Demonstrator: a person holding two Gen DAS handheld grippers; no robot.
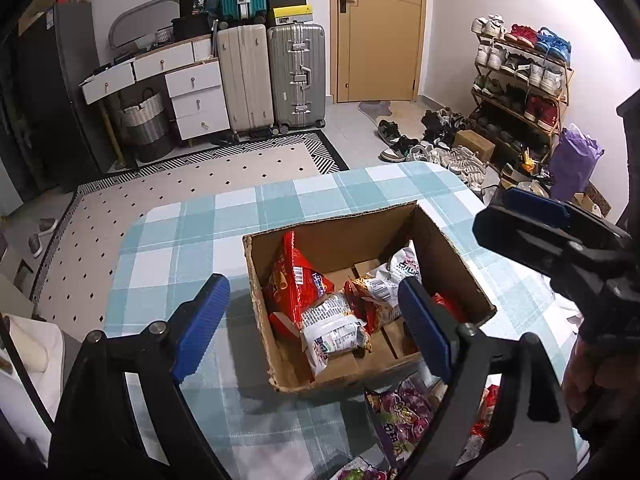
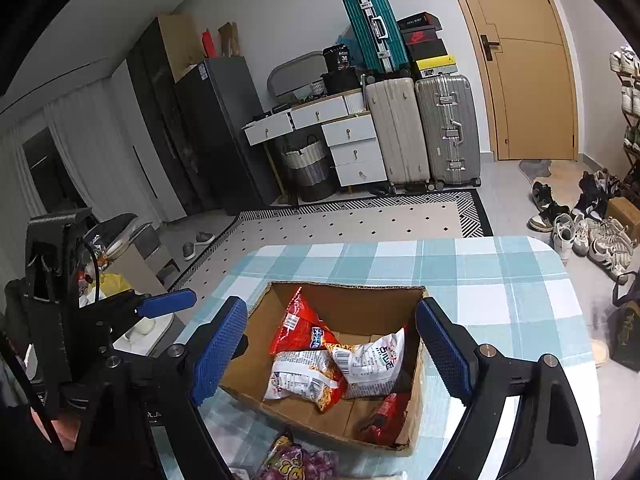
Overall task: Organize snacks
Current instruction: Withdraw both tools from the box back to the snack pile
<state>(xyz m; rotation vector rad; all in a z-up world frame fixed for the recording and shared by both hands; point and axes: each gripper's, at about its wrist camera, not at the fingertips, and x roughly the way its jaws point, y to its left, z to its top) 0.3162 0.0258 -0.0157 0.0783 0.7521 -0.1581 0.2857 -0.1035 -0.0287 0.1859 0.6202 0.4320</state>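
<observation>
An open cardboard box (image 1: 448,240) (image 2: 416,396) sits on the checked tablecloth (image 1: 192,232) (image 2: 500,280). Inside lie a tall red snack bag (image 1: 294,280) (image 2: 298,328), white packets (image 1: 332,330) (image 2: 372,360), an orange noodle packet (image 2: 328,388) and a small red packet (image 2: 386,412). Purple snack bags (image 1: 404,412) (image 2: 296,460) lie on the table in front of the box. My left gripper (image 1: 312,324) is open and empty above the box's near left side. My right gripper (image 2: 332,356) is open and empty above the box; it also shows in the left wrist view (image 1: 532,208).
Beyond the table are a patterned rug (image 1: 224,168), suitcases (image 1: 296,76), a white drawer unit (image 1: 192,96), a door (image 1: 380,28), and a shoe rack (image 1: 520,76) with shoes on the floor. A small side table (image 2: 136,276) stands left of the table.
</observation>
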